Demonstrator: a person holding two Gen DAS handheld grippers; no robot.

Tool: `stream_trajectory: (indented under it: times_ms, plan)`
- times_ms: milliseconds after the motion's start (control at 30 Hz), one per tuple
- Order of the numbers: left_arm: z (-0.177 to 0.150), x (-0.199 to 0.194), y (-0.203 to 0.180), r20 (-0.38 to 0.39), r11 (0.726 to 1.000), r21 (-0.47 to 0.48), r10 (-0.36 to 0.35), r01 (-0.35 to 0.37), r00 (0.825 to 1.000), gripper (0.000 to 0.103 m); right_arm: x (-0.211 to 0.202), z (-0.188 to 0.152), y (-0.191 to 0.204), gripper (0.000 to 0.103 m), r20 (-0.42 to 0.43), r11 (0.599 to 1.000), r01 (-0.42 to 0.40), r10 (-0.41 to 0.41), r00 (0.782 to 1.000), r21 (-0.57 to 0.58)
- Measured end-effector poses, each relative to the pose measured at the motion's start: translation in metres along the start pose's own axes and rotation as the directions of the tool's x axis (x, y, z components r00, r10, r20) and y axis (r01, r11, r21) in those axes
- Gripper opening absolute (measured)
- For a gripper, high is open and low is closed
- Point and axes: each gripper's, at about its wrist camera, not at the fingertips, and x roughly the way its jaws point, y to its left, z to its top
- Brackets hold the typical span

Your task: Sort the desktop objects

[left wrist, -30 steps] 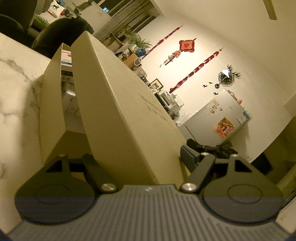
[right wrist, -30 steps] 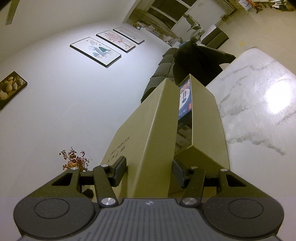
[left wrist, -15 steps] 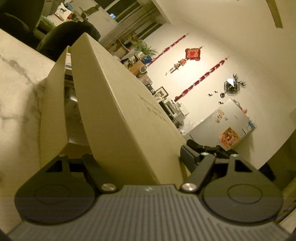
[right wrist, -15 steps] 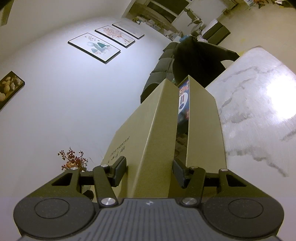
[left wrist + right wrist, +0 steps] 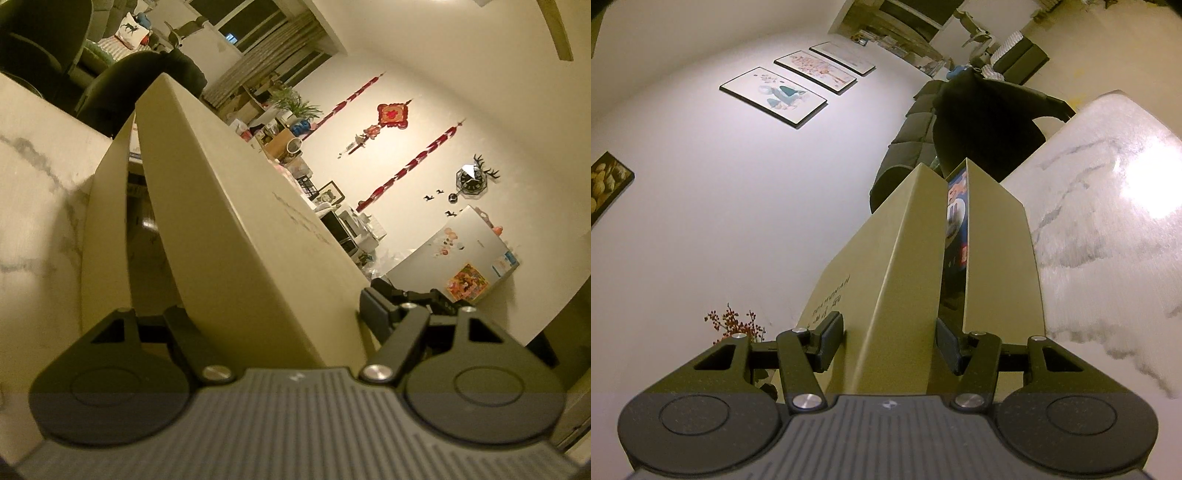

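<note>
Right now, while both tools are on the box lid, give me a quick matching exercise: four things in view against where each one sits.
Things:
1. box lid
2. blue printed package
3. marble table
4. red knot ornament

Places:
A. hanging on the far wall
B. under the box
C. in the gap between lid and base
D. clamped between the fingers of the left tool and the right tool

Pairs: 1-D, 2-C, 3-B, 4-A
</note>
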Motion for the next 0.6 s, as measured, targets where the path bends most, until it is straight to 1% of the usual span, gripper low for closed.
stream_trajectory:
  times_ms: [200, 433, 600]
  plan:
    - [0.018, 0.005, 0.002, -0.01, 1.0, -0.009, 0.008, -0.008, 1.0, 0.075, 0.011, 0.015, 0.003, 0.058, -0.002, 1.0, 0.004, -0.004, 1.0, 0.012]
    - [0.05, 0.021, 0.006, -0.043, 0.999, -0.031, 0.015, -0.017, 0.999, 0.075, 0.028, 0.038, 0.006, 0.058, -0.003, 0.998, 0.022, -0.021, 1.0, 0.052]
    - [0.06, 0.027, 0.013, -0.053, 0.999, -0.051, 0.015, -0.018, 0.998, 0.075, 0.038, 0.052, 0.009, 0.058, 0.007, 0.997, 0.039, -0.039, 0.999, 0.069]
